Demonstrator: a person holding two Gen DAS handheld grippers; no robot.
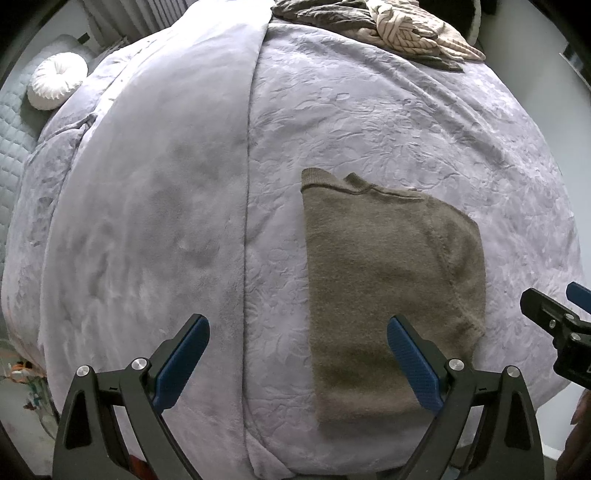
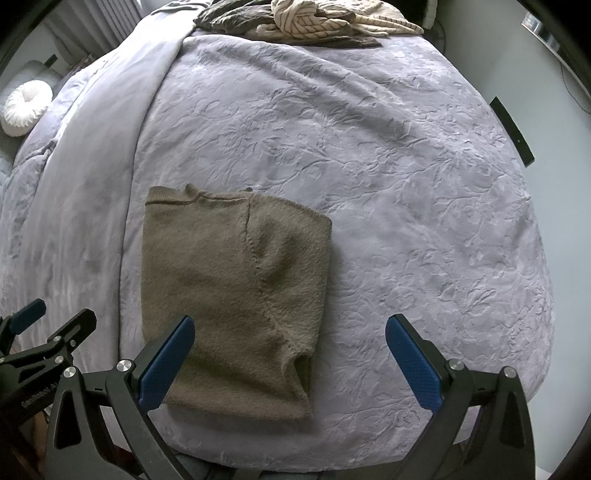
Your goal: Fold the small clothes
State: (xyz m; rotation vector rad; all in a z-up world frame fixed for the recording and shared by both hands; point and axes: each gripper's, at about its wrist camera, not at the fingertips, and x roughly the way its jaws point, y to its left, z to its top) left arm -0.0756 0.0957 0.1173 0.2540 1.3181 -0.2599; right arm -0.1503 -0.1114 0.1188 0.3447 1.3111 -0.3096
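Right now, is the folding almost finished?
Partly. The brown sweater already lies folded into a narrow shape on the bed cover. Nothing is in hand: the left gripper and right gripper are both open above it. A pile of clothes at the far edge looks unfolded.

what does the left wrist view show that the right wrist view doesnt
Only the left wrist view shows the left gripper head-on, open, with the right gripper at its right edge. Only the right wrist view shows the dark bar on the wall, and the right gripper head-on, open. Both show the folded brown sweater on the lavender bedspread, the clothes pile at the far end and the round white cushion.
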